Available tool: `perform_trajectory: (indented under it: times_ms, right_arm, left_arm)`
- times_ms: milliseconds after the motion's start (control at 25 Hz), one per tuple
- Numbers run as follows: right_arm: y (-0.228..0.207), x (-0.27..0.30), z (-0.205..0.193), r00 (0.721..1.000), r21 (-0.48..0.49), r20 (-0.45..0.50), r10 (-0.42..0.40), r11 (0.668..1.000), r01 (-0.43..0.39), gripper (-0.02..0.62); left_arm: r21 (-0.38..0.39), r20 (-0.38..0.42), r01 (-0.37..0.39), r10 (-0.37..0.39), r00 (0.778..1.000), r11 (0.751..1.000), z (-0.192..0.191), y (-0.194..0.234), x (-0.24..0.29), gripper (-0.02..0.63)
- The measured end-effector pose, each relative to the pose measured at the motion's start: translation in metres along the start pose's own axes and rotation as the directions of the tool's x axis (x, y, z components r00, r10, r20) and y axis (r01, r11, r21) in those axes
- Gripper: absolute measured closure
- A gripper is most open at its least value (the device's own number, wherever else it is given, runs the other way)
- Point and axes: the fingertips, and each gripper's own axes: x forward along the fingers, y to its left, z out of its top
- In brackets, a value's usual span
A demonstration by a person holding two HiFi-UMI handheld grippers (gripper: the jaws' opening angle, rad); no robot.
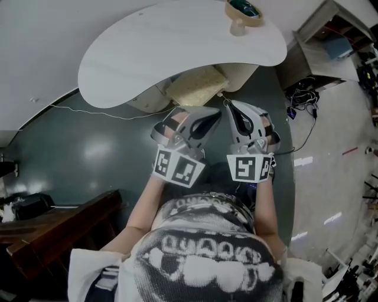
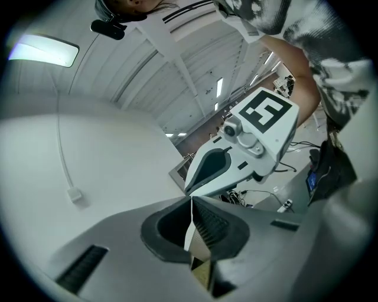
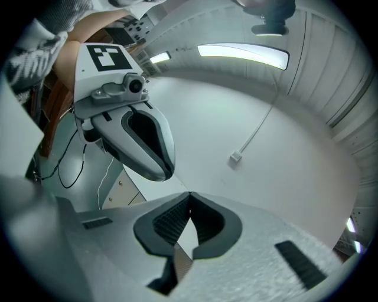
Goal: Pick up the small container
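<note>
While small container [image 1: 242,13] stands upright (mouth up) on table [image 1: 147,53], left gripper [image 2: 190,203] and right gripper [image 3: 189,197] fingers pressed together.

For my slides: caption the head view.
Left gripper and right gripper, both shut and empty, side by side before the white table; small container near its far edge.

Head view steeply down, right gripper view close beside left gripper [image 3: 155,165]

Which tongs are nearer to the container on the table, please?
Right, slightly. The right tongs are short of the container, nearly in line with it; the left tongs sit further left.
</note>
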Motion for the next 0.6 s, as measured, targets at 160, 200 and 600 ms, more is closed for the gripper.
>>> perform_trajectory:
  times_ms: [160,200,600]
  right_arm:
    - [-0.007,0.009,-0.005,1.0,0.006,-0.016,-0.002,1.0,0.002,0.592]
    - [-0.008,0.011,-0.007,1.0,0.007,-0.019,-0.002,1.0,0.002,0.592]
    - [-0.032,0.031,-0.033,1.0,0.019,-0.01,0.014,1.0,-0.014,0.591]
  left_arm:
    - [-0.007,0.006,0.005,-0.005,1.0,1.0,-0.005,0.009,0.007,0.601]
    - [-0.007,0.005,0.006,-0.006,1.0,1.0,-0.006,0.011,0.009,0.601]
    - [-0.012,-0.018,-0.003,0.003,1.0,1.0,-0.012,0.022,0.04,0.601]
